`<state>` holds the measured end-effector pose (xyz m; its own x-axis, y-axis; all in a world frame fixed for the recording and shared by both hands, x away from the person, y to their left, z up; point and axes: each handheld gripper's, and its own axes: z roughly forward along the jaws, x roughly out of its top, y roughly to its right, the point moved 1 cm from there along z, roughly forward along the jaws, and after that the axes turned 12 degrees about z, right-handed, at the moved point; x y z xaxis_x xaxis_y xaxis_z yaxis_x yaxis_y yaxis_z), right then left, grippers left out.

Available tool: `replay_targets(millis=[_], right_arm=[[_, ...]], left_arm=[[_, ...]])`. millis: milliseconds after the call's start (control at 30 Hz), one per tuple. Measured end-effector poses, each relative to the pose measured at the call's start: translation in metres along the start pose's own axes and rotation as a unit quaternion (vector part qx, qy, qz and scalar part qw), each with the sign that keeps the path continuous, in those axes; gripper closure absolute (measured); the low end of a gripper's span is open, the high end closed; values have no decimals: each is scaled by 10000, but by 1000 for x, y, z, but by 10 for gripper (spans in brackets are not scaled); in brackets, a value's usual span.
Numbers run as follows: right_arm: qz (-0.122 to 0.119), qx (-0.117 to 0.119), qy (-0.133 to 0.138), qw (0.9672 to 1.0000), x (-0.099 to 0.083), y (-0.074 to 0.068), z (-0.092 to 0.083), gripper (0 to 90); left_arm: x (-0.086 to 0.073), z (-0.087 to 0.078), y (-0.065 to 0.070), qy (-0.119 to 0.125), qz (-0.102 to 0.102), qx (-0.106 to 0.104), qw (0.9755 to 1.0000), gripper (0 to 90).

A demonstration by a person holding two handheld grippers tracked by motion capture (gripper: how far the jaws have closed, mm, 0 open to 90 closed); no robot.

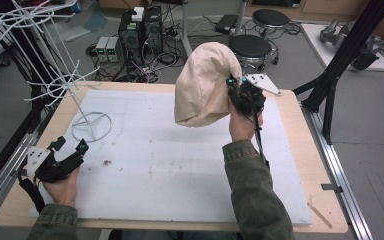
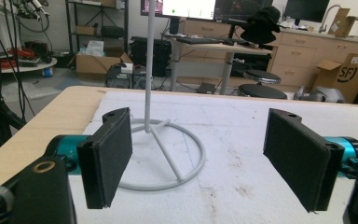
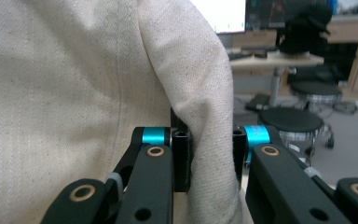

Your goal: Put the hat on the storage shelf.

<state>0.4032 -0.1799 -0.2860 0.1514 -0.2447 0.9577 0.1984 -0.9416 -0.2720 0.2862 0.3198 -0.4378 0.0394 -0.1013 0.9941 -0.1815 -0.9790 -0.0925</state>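
The right hand-held gripper (image 1: 236, 90) pinches a fold of the cream cloth hat (image 1: 203, 85), holding it up above the far side of the bench (image 1: 300, 130). The left hand-held gripper (image 1: 70, 146) rests near the bench's front left corner, its 2 jaws spread wide, facing the white wire stand (image 1: 91, 125).

— High view: set above the near table (image 1: 300, 165) edge, facing forward and down; white stand (image 1: 87, 117) far left.
— Left gripper view?
— Low, close before the stand (image 2: 161, 154), facing its base; stand shared with high view.
— Right gripper view?
— Pressed against cream cloth (image 3: 74, 84), right of the stand; cloth (image 1: 202, 85) shared with high view.
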Motion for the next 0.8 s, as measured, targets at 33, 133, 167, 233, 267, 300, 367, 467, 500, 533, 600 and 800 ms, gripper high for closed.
replay_targets(millis=[33, 133, 167, 233, 267, 300, 367, 467, 500, 533, 600, 800], right_arm=[[-27, 39, 77, 10000, 1, -3, -3, 787], [-125, 175, 346, 9992, 5, -12, -13, 786], [-132, 203, 429, 9988, 6, -15, -16, 786], [-148, 244, 524, 9982, 7, -17, -18, 786], [-151, 281, 600, 9977, 8, -19, -21, 786], [-151, 313, 655, 9972, 10, -21, -23, 785], [-183, 370, 786, 9961, 12, -24, -27, 785], [-256, 439, 981, 9939, 16, -27, -32, 782], [-246, 470, 1032, 9932, 18, -28, -34, 782], [-243, 511, 1057, 9928, 20, -29, -35, 782], [-207, 603, 1097, 9919, 24, -31, -37, 782], [-192, 816, 1147, 9899, 35, -42, -39, 782]], left_arm=[[0, 0, 0, 0, 0, 2, 10000, 239], [0, 0, 1, 11, -15, 19, 10000, 239], [0, 0, 1, 16, -16, 21, 10000, 240], [0, 0, 1, 25, -21, 23, 10000, 240], [0, 0, 1, 27, -23, 18, 10000, 240], [0, 0, 1, 30, -24, 19, 10000, 240], [0, 0, 1, 20, -27, 14, 10000, 240], [0, -1, 1, 24, -30, 7, 10000, 240], [0, -1, 1, 28, -31, 8, 10000, 240], [0, -1, 1, 29, -30, 6, 10000, 240], [0, -1, 1, 27, -33, 8, 10000, 240], [1, -1, 0, 56, -66, 32, 10000, 242]])
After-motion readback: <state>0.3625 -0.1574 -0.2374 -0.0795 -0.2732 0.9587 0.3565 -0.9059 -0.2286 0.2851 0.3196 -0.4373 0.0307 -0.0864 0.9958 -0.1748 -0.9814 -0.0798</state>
